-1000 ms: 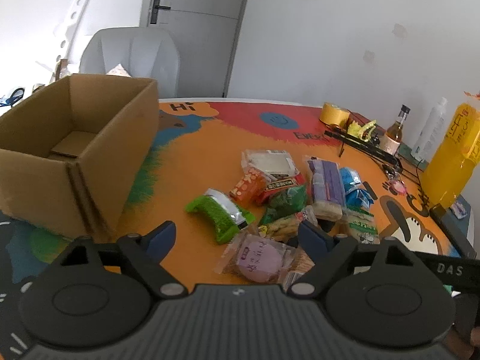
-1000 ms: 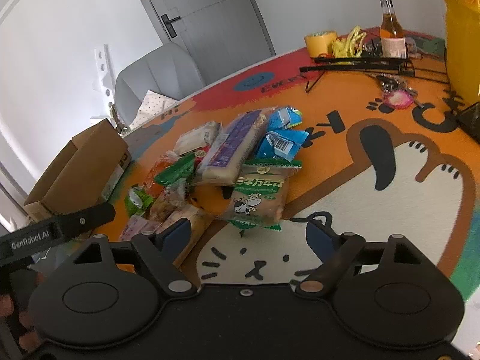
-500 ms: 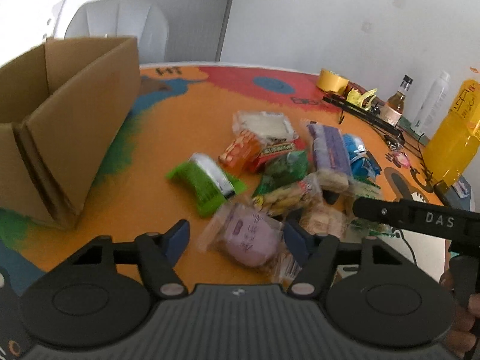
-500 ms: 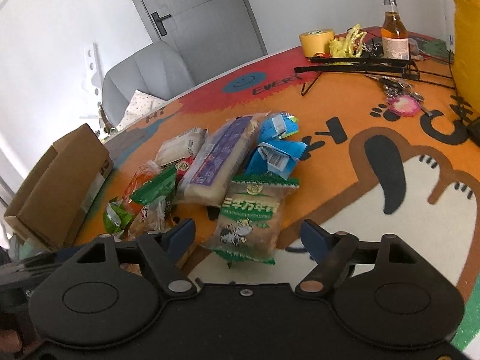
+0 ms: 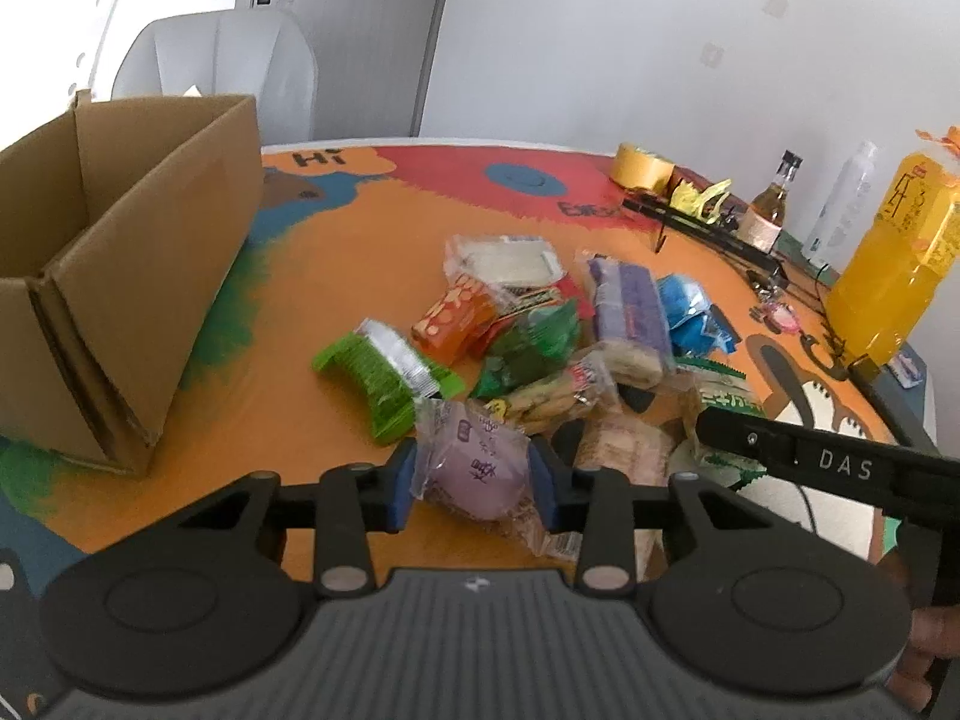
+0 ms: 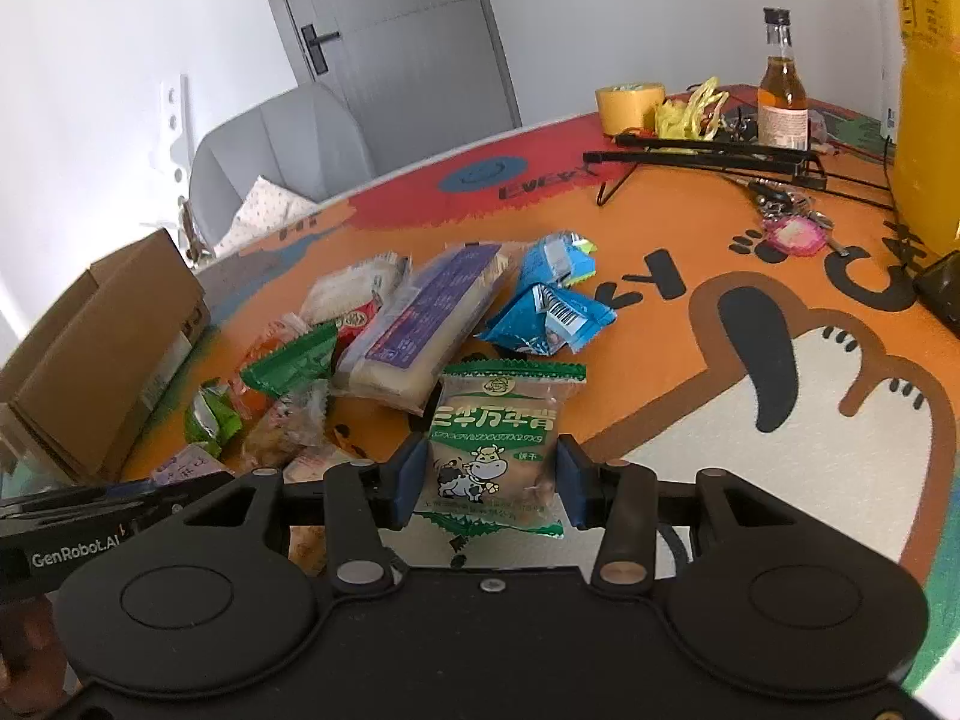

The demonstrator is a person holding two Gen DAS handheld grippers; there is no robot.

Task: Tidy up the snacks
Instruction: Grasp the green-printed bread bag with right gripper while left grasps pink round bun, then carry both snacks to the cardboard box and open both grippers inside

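Note:
Snack packets lie heaped on the orange cartoon mat (image 5: 336,252). My left gripper (image 5: 473,483) is closing on a clear packet with a purple cake (image 5: 474,459) at the heap's near edge; both blue pads touch its wrapper. My right gripper (image 6: 491,477) is closing on a green-edged biscuit packet with a cow (image 6: 493,429), and its pads press the packet's sides. An open cardboard box (image 5: 120,276) stands to the left, also in the right wrist view (image 6: 102,360). A green packet (image 5: 378,372), a long purple pack (image 5: 627,312) and blue packets (image 6: 546,312) lie further in.
A big yellow juice bottle (image 5: 894,264), a small glass bottle (image 5: 771,210), a tape roll (image 5: 642,165) and a black wire rack (image 6: 708,150) stand at the far right. A grey chair (image 5: 222,60) stands behind the table. The right gripper's black body (image 5: 828,468) crosses the left view.
Both grippers dipped toward the pile. The left jaws narrowed from wide apart onto the purple cake packet, the right jaws onto the cow biscuit packet.

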